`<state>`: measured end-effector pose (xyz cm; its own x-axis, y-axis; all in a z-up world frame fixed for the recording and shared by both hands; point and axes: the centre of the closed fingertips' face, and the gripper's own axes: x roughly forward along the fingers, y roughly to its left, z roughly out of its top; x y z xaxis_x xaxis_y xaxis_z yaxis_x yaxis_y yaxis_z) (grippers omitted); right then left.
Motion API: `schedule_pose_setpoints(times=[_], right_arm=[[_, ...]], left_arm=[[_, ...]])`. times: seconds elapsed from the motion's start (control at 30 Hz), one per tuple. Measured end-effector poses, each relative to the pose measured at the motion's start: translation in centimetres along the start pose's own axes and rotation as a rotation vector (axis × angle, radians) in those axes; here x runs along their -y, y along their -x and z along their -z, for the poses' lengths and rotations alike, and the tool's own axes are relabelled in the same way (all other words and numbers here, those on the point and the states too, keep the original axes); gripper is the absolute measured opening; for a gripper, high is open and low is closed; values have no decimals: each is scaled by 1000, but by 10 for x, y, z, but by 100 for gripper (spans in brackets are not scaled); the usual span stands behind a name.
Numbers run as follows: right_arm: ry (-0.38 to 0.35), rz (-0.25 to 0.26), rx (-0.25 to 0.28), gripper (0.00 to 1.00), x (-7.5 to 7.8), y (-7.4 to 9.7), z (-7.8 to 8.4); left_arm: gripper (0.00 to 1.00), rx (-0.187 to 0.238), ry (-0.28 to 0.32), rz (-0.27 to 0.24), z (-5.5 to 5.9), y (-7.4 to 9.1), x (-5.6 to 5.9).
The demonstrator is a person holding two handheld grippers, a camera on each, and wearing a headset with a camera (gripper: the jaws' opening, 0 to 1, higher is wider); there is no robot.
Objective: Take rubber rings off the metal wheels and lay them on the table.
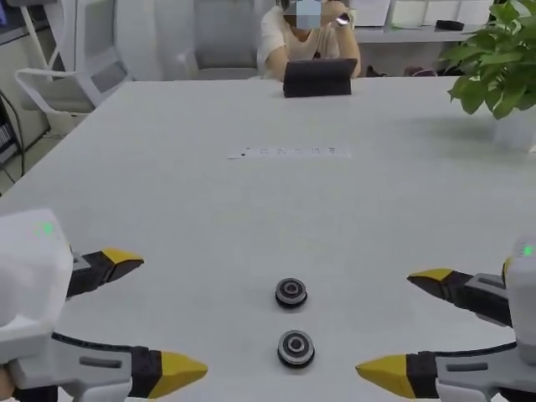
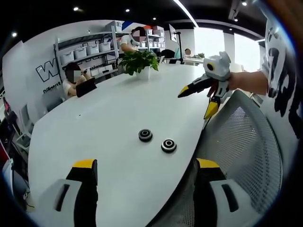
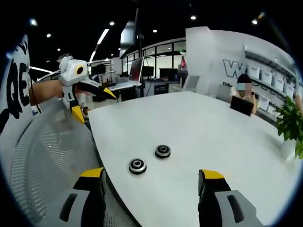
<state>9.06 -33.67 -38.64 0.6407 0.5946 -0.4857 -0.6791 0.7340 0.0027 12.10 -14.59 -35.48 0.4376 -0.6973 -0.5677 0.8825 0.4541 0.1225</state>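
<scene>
Head view shows the near wheel [image 1: 296, 348] and far wheel [image 1: 291, 292] on the surface [image 1: 251, 209], rings [image 1: 282, 350] seemingly on, between the wide-open, empty left tool [image 1: 167, 314] and right tool [image 1: 385, 322], so all the work is left.

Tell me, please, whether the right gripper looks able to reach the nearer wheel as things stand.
Probably yes: the right gripper is open, and just bare table lies between it and the nearer wheel.
</scene>
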Motion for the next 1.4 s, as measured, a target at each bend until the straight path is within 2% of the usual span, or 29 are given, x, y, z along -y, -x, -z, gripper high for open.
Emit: schedule_pose_setpoints(times=[0.33,0.5,0.8,1.4], right_arm=[[0,-9,5,78,-2,-4,1],[6,-11,6,76,-3,-6,3],[17,-29,14,72,-4,-16,8],[59,-95,2,62,-9,-37,12]], left_arm=[[81,12,-5,13,-3,-7,0],[80,24,12,26,-3,-11,1],[80,19,-16,40,-3,-17,1],[76,2,-69,114,-7,-41,11]])
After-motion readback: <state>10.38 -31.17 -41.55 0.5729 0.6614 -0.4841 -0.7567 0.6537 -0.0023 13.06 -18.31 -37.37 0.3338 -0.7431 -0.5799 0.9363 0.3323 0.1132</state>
